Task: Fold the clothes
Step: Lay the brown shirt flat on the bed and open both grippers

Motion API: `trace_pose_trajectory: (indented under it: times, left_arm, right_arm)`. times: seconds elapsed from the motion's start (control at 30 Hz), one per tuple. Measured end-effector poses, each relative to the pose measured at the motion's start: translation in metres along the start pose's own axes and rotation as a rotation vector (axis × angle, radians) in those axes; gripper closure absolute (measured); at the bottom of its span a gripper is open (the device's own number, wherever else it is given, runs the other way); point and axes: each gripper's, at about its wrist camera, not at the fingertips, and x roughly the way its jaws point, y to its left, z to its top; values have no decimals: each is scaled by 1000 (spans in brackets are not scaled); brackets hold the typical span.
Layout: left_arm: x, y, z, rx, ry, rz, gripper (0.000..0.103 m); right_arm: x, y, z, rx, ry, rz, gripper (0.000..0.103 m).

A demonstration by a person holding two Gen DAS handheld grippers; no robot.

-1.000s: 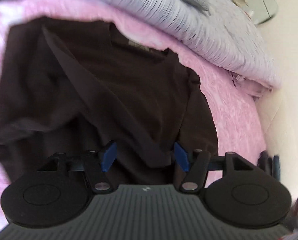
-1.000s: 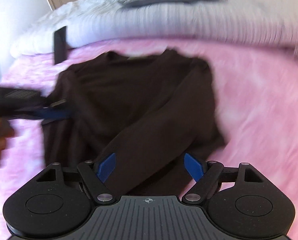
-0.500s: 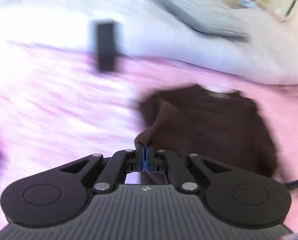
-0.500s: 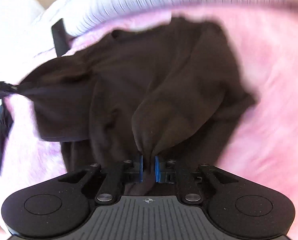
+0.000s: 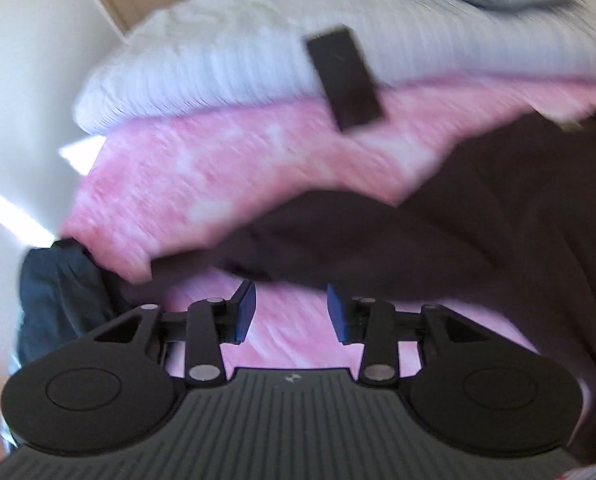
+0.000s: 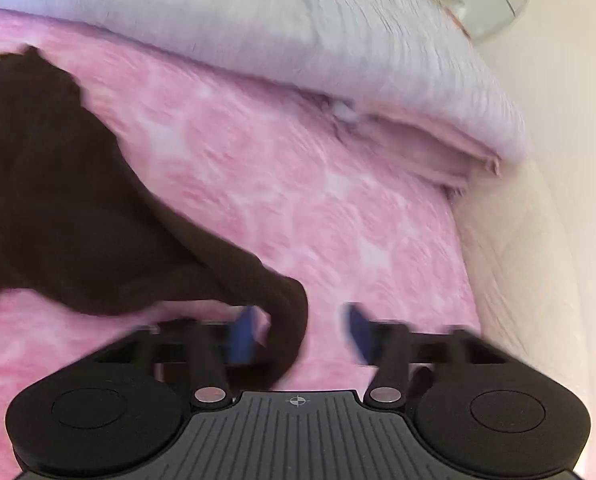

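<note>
**Dark sweater spread on a pink bed, both grippers open above its sleeves**

A dark brown sweater (image 5: 478, 232) lies on a pink bedspread (image 5: 218, 168). In the left wrist view its body fills the right side and one sleeve (image 5: 258, 252) stretches leftward, its cuff ending just short of the bed's left edge. In the right wrist view the body sits at the left and the other sleeve (image 6: 226, 276) runs down to the right, its end curling just in front of the gripper.

The left gripper (image 5: 290, 312) has its blue fingers (image 5: 244, 312) wide apart, holding nothing, with the sleeve lying just beyond the tips. The right gripper (image 6: 302, 336) is blurred, its fingers (image 6: 242, 336) also spread apart and empty; the sleeve end lies beside the left one.

Open pink bedspread stretches to the right of the sweater as far as the bed's right edge, which meets a cream wall (image 6: 538, 240). A folded white ribbed duvet (image 5: 238, 60) runs along the far side. A flat dark rectangular object (image 5: 346, 80) rests on the duvet's edge. A dark blue garment (image 5: 58, 296) hangs at the bed's left edge.
</note>
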Motion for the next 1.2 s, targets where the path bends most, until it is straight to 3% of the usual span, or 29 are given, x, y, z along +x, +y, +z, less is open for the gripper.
trace_pose_trajectory:
  times: [0.07,0.13,0.2,0.33,0.47,0.57,0.67,0.83,0.97,1.03,1.1,1.13,1.17,1.2]
  left_arm:
    - [-15,-19,-33,-12,23,-142,66]
    - [-28,-45,-69,-13,67,-335,65]
    - [-40,-78,-106,50,111,-470,62]
    - [-56,-133,-170,214,176,-633,62]
    - [-49,-158,-216,280,246,-635,63]
    - [-45,-162,-232,209,256,-603,69]
    - [-49,-159,-232,149,227,-608,100]
    - [-69,-133,-223,76,112,-584,101]
    - [-99,-92,-220,26,38,-464,101]
    - [-109,-75,-222,17,30,-395,101]
    - [-116,-61,-225,12,31,-330,101]
    - [-119,-56,-227,12,35,-308,101]
    - [-122,-54,-229,13,36,-291,101]
    - [-125,-52,-230,14,37,-275,101]
  right_arm:
    - [-32,27,-17,38,-28,98,33]
    - [-64,62,-35,89,-25,279,33]
    - [-95,98,-58,132,1,474,33]
    - [-142,166,-109,154,90,805,33]
    - [-160,212,-145,192,157,939,33]
    - [-163,234,-162,215,162,946,33]
    - [-172,248,-178,206,141,943,33]
    - [-145,245,-202,478,169,1062,34]
    - [-124,241,-218,698,187,1152,34]
    - [-119,242,-218,709,170,1175,34]
    - [-115,248,-213,683,156,1191,48]
    - [-113,250,-210,662,171,1188,79]
    - [-111,248,-209,649,195,1175,96]
    - [-109,244,-208,640,219,1160,98]
